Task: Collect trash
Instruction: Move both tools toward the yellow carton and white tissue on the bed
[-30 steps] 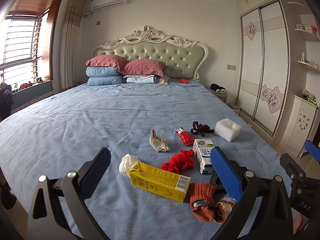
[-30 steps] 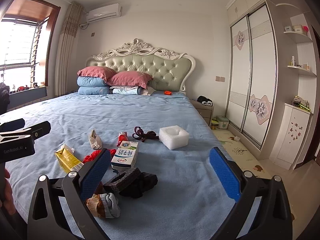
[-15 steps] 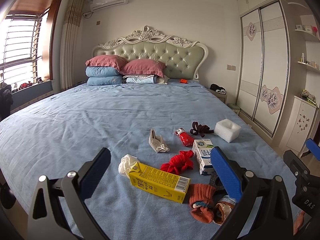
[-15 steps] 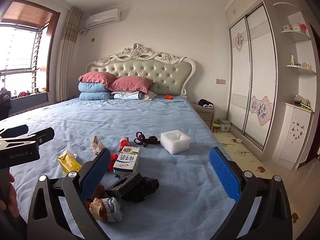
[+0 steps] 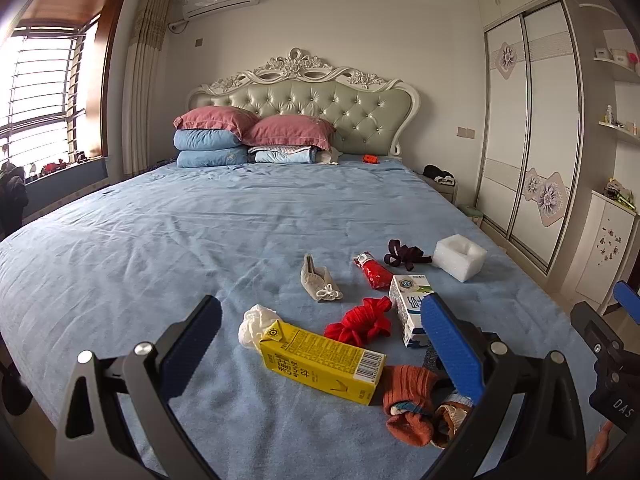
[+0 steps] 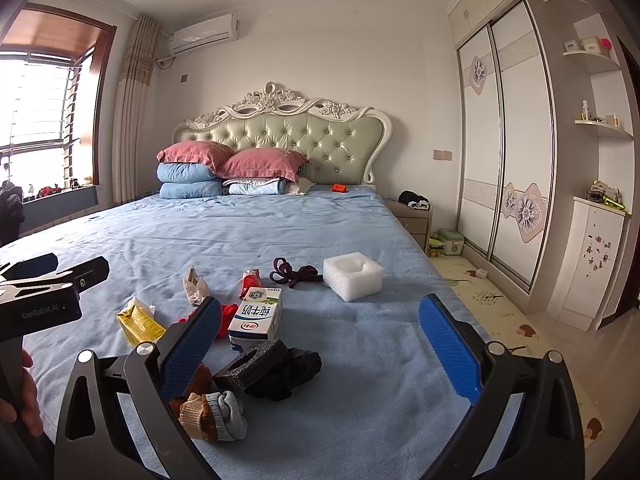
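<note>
Trash lies on the blue bed [image 5: 160, 240] near its foot: a yellow carton [image 5: 322, 362], crumpled white paper [image 5: 254, 324], a white milk carton [image 5: 410, 308], a red wrapper [image 5: 374, 272] and a white foam block [image 5: 460, 256]. My left gripper [image 5: 320, 356] is open and empty, just short of the yellow carton. My right gripper [image 6: 320, 352] is open and empty above a black foam piece [image 6: 250, 366]. The milk carton [image 6: 258, 314], foam block [image 6: 352, 276] and yellow carton [image 6: 140, 322] also show in the right wrist view.
Clothing lies among the trash: a red cloth [image 5: 360, 320], orange socks [image 5: 412, 404], a beige sock [image 5: 318, 282], a dark band [image 5: 404, 254], a black garment [image 6: 292, 372]. Pillows [image 5: 248, 136] are stacked at the headboard. A wardrobe [image 6: 508, 140] and nightstand [image 6: 414, 216] stand right of the bed.
The right gripper has tilted up and drawn back slightly, so the objects sit lower in its view. The left gripper has barely moved.
</note>
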Available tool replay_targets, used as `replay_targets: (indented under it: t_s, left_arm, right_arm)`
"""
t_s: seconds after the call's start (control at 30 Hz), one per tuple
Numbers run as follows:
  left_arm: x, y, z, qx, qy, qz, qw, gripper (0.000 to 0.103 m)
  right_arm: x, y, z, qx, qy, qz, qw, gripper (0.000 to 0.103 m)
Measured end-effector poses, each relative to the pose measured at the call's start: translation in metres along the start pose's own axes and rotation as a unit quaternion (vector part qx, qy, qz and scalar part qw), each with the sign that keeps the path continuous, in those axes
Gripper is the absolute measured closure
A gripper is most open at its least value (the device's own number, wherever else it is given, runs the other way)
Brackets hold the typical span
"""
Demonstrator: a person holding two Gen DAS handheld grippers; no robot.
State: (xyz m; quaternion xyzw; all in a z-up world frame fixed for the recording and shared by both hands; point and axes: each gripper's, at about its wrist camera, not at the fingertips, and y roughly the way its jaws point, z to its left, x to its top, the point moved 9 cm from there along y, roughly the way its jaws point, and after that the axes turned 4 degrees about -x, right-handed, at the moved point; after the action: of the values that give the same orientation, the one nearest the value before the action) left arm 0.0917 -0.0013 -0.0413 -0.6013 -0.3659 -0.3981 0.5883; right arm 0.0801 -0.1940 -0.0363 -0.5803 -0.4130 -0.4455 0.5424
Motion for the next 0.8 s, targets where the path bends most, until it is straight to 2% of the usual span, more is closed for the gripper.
replay_targets:
  t_s: [0.23,0.8]
  left_arm:
    - [-0.004,0.002,0.001,0.002,0.006,0.008,1.0,0.004]
    - [-0.013,0.009,0.008,-0.004,-0.018,0.033,0.9993,0.004]
  right_arm:
    - [-0.002,0.001,0.003,-0.001,-0.007,0.001,1.0,0.008]
    - [-0.01,0.006,0.006,0.007,-0.006,0.014,1.0,0.008]
